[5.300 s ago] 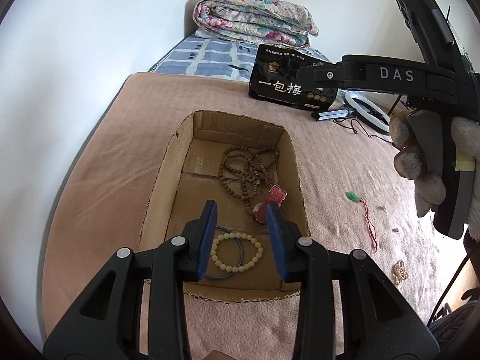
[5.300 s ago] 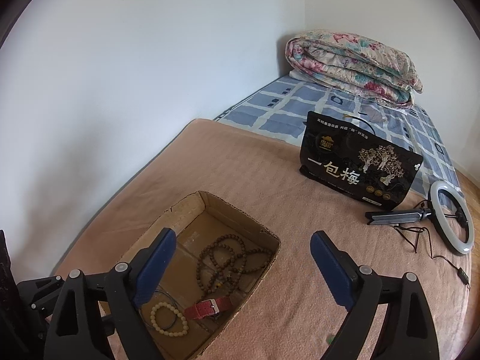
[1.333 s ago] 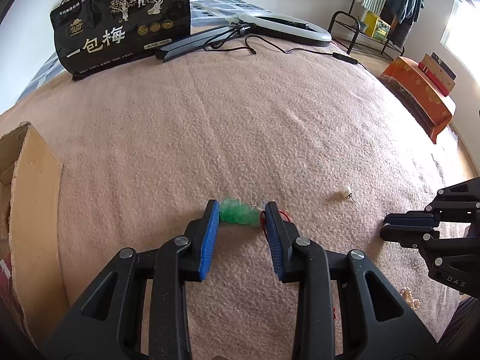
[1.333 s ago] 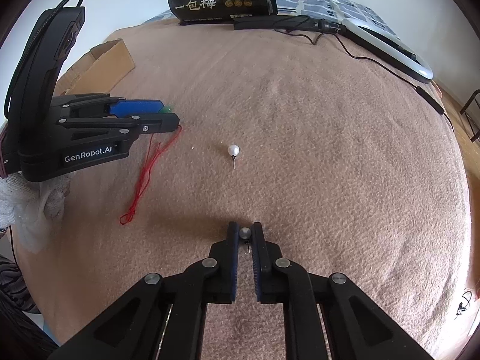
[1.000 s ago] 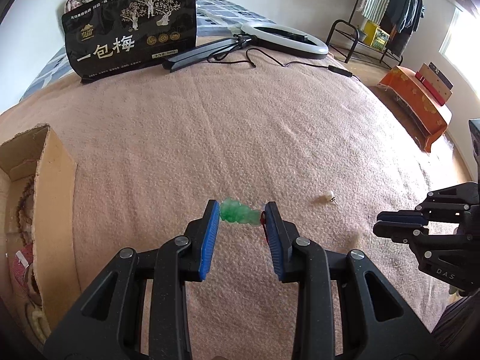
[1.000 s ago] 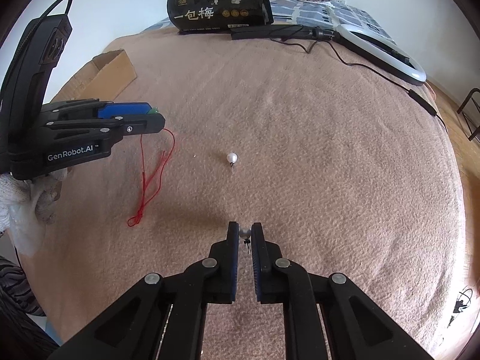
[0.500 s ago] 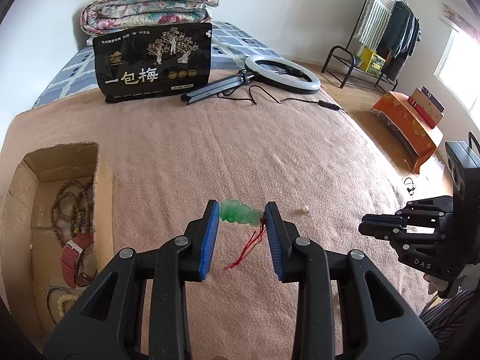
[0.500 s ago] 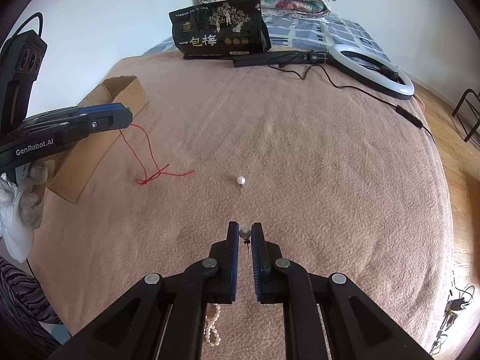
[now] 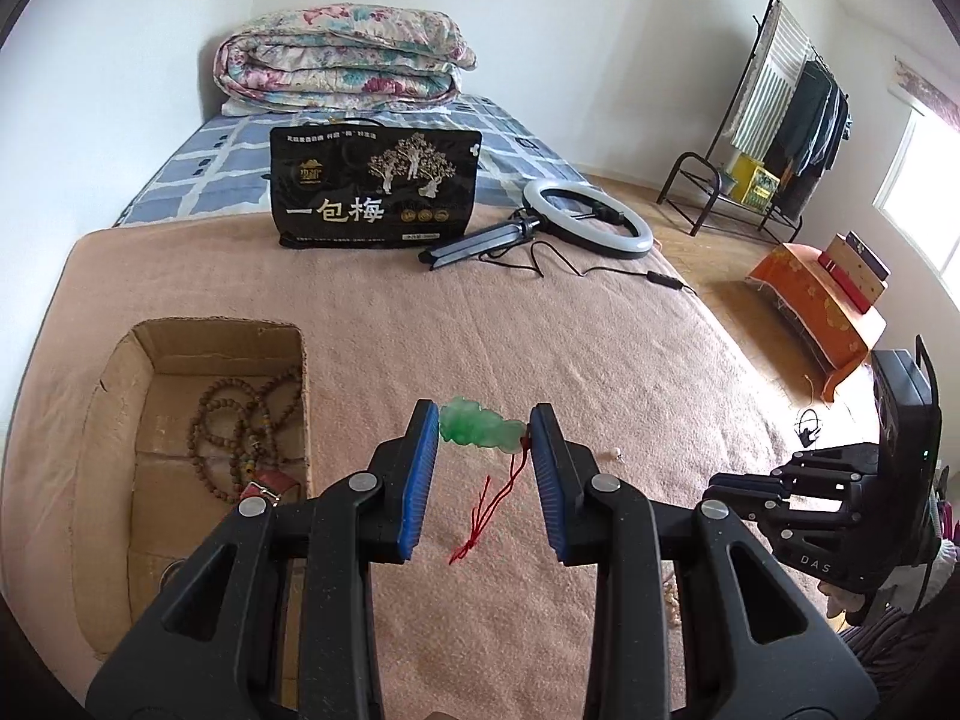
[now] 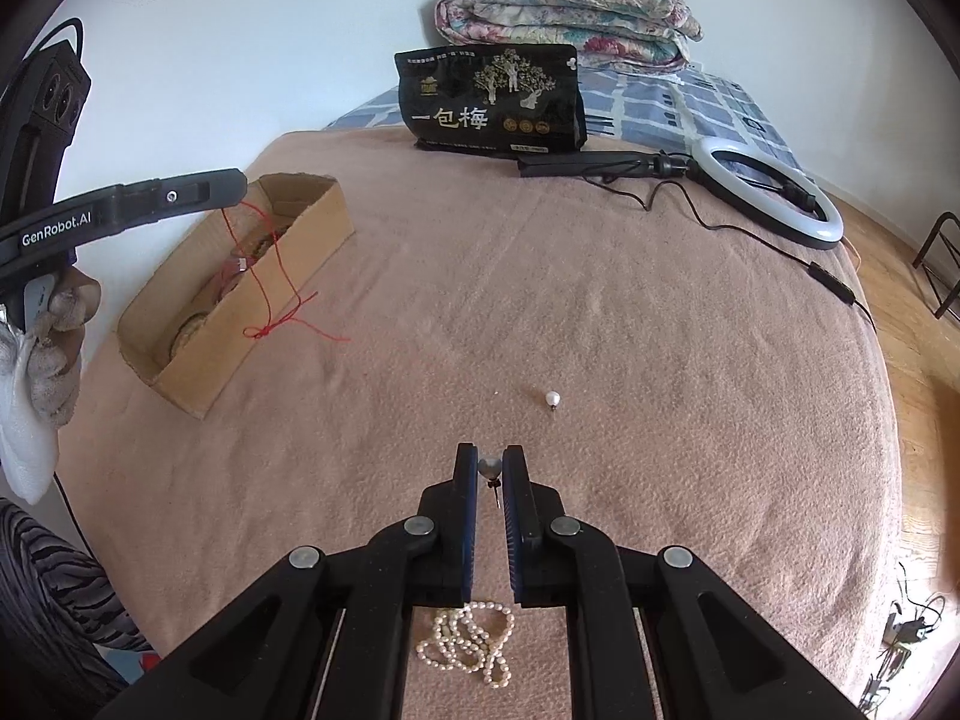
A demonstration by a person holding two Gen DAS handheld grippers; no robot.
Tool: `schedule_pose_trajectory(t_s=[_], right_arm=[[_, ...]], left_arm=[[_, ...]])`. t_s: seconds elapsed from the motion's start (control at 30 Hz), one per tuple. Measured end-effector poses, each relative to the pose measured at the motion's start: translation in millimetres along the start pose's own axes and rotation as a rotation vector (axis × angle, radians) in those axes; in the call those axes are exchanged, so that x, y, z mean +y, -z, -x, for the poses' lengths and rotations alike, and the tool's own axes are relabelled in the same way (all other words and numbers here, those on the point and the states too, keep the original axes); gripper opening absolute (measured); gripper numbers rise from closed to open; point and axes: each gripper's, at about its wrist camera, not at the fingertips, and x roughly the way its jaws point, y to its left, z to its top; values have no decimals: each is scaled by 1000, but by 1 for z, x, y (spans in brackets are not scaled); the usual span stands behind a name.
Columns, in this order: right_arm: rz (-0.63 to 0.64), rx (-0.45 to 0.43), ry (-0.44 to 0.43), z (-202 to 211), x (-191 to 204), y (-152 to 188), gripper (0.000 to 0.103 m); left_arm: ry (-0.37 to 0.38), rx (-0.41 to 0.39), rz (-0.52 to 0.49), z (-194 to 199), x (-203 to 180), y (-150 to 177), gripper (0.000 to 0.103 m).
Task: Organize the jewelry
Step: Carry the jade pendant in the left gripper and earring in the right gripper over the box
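The left gripper (image 9: 483, 429) is clamped on a green pendant (image 9: 478, 431), its blue pads (image 9: 420, 474) pressing both ends, and holds it clear of the blanket (image 9: 540, 336). A red cord (image 9: 486, 510) hangs from the pendant's right end. The right gripper (image 10: 491, 467) is closed on a pearl stud (image 10: 490, 467), pin pointing down.

Only the left view looks down into the box (image 9: 225, 339) at the blanket's left edge: brown beads (image 9: 240, 426) and a red strap lie inside. Only the right view shows a second pearl stud (image 10: 552, 399) lying loose mid-blanket and a pearl strand (image 10: 471, 642) heaped near the front edge (under the gripper). It also shows the cord dangling in front of the box's side.

The pendant is translucent, carved and lumpy, paler toward its right end.
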Motion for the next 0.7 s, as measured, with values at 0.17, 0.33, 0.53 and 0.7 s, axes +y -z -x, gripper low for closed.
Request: schedule_pose_trajectory(t_s=[0.17,0.33,0.53,0.7], right_arm=[[16,-10,-25,3,20,-2,6],[39,-19,-53,5,42,-7,6],[56,-38,-94,5,69,-19,6],[80,-55,-126,2,94,-32,6]], left_arm=[[-32,-44,2,27,16,-1,31],[-80,-72,7,51,37,3,31],[-130,-98,42,78,68,11,31],[-174,-105,72,92,95,24,31]])
